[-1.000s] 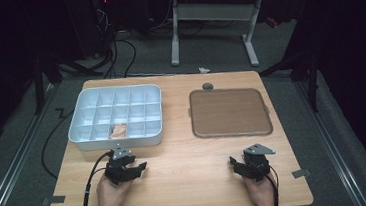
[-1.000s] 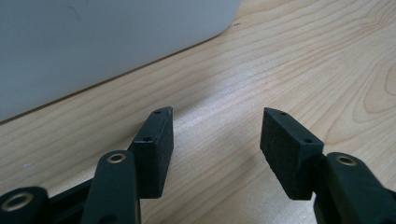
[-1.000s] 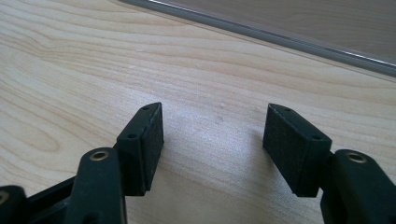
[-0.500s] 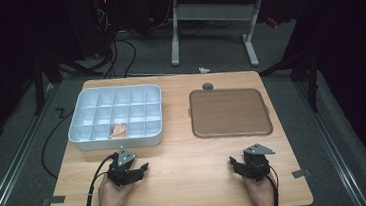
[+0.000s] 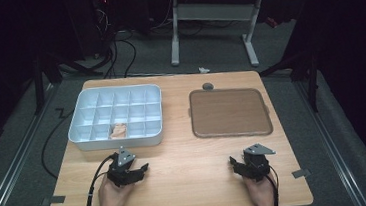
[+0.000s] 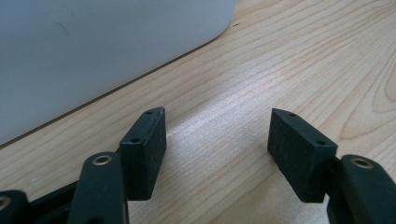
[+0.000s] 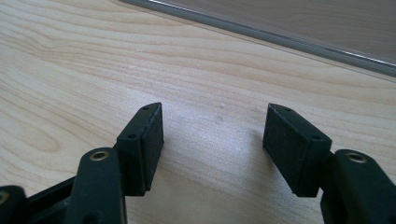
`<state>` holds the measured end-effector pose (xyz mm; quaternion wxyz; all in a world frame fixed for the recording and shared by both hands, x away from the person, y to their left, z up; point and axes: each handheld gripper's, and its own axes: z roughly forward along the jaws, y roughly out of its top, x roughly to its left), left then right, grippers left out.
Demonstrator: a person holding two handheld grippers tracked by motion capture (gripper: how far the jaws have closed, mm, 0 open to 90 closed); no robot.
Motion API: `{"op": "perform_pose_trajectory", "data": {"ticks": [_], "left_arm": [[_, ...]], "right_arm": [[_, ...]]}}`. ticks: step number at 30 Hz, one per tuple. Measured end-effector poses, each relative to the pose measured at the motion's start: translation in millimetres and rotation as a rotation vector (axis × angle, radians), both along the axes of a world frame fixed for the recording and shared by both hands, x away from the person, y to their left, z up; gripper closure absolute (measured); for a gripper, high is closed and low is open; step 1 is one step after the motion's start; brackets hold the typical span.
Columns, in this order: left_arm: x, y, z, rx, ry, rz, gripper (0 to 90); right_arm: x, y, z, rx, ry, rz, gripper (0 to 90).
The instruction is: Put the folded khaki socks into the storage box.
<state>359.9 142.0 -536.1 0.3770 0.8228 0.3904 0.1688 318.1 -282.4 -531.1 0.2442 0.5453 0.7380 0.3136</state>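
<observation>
My left gripper point(image 5: 139, 170) rests low on the wooden table point(image 5: 185, 153), just in front of the white compartment tray point(image 5: 79, 134). In the left gripper view my left gripper point(image 6: 217, 113) is open over bare wood; its jaws have just been opening, with nothing between them, and the tray's white wall point(image 6: 93, 46) stands close ahead. My right gripper point(image 5: 234, 165) lies near the table's front right, open. In the right gripper view my right gripper point(image 7: 215, 108) holds nothing, and the brown tray's rim point(image 7: 280, 35) runs across ahead. A small tan piece point(image 5: 119, 131) lies in a front compartment.
The flat brown tray point(image 5: 229, 111) sits at the right half of the table, with a small grey round thing point(image 5: 207, 86) just behind it. Cables trail from both grippers toward the front edge. A desk frame point(image 5: 209, 25) stands on the floor beyond the table.
The left gripper's jaws look slightly wider apart than a second ago. Both hands have stayed where they were.
</observation>
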Motion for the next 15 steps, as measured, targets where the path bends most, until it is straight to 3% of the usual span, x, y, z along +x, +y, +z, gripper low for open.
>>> {"op": "perform_pose_trajectory", "data": {"ticks": [15], "left_arm": [[0.1,0.3,-0.1,-0.002,-0.001,0.005,39.2]], "right_arm": [[-0.1,0.1,0.0,0.000,0.000,0.000,38.4]]}}
